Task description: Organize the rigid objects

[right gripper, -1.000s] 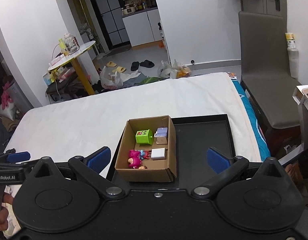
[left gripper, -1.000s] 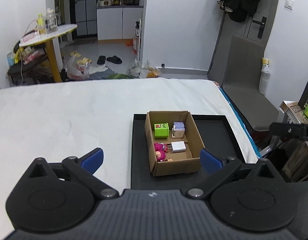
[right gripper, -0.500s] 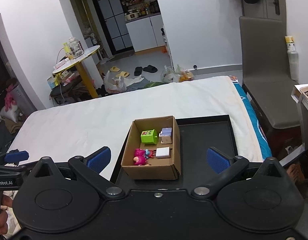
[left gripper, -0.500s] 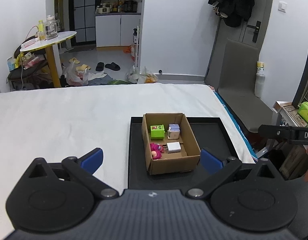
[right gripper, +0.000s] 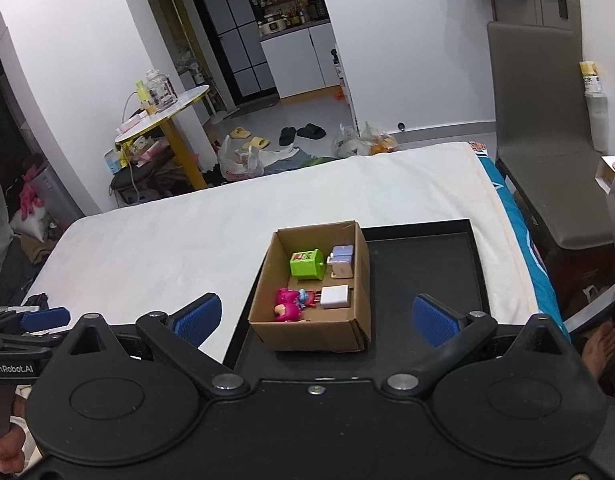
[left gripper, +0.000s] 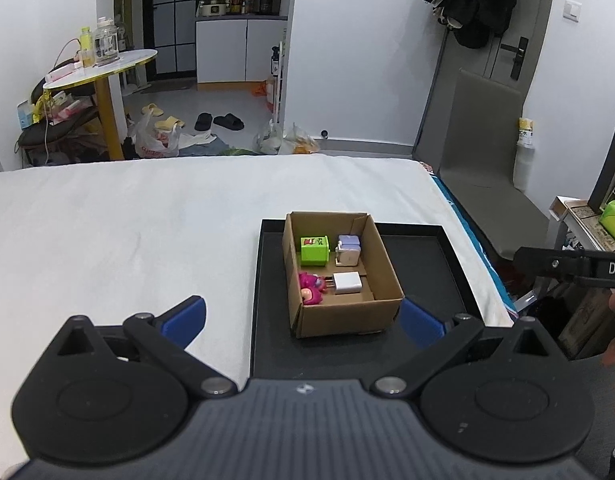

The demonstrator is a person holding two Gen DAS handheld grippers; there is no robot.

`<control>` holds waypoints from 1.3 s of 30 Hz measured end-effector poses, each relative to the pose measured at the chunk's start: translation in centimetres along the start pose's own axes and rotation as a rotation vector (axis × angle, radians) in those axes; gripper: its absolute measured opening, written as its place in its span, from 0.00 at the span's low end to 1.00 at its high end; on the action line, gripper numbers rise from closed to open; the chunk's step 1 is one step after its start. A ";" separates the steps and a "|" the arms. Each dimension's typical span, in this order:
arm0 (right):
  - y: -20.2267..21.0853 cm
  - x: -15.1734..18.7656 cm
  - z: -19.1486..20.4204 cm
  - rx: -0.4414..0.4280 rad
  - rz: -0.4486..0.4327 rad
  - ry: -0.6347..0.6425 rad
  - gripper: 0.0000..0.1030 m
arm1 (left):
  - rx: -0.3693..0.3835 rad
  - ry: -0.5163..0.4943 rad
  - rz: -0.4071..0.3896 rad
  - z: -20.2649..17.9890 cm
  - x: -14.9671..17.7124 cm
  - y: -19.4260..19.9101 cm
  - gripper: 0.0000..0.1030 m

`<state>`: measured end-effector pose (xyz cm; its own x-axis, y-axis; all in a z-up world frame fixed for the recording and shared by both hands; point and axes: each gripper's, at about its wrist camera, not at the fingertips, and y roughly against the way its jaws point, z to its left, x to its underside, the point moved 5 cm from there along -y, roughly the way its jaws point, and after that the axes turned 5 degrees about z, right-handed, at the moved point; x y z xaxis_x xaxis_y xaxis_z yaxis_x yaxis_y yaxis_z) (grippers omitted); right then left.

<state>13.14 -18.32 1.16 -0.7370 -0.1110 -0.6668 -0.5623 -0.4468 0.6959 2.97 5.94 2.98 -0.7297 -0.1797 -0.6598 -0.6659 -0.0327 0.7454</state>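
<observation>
Lately both grippers have drawn back from the box [left gripper: 341, 276], so sorting looks finished or paused. Left gripper [left gripper: 303, 320] and right gripper [right gripper: 315, 316] gape empty short of it. It sits on the tray's [left gripper: 423, 260] left side, long axis running away from the cameras, holding cube [left gripper: 314, 250], chargers and toy.

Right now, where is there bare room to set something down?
The black tray is bare right of the cardboard box, and the white sheet left of the tray is bare. Inside the box it is crowded with small things.
</observation>
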 end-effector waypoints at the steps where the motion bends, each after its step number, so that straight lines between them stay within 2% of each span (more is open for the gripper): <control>1: -0.1 0.0 -0.1 0.004 0.003 -0.001 1.00 | 0.002 0.005 0.002 0.1 0.0 0.0 1.00; 15: -0.5 0.4 0.5 0.012 0.024 0.022 1.00 | -0.002 0.010 -0.006 0.3 0.0 0.5 1.00; 19: -0.5 0.4 0.6 0.010 0.022 0.029 1.00 | -0.004 0.042 -0.014 0.6 0.0 0.7 1.00; 39: -0.3 0.5 0.8 0.005 0.019 0.036 1.00 | -0.013 0.039 -0.021 0.5 -0.2 1.1 1.00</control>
<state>12.63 -17.51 0.83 -0.7335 -0.1509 -0.6627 -0.5505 -0.4400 0.7095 2.28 6.43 3.86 -0.7086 -0.2171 -0.6714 -0.6789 -0.0497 0.7325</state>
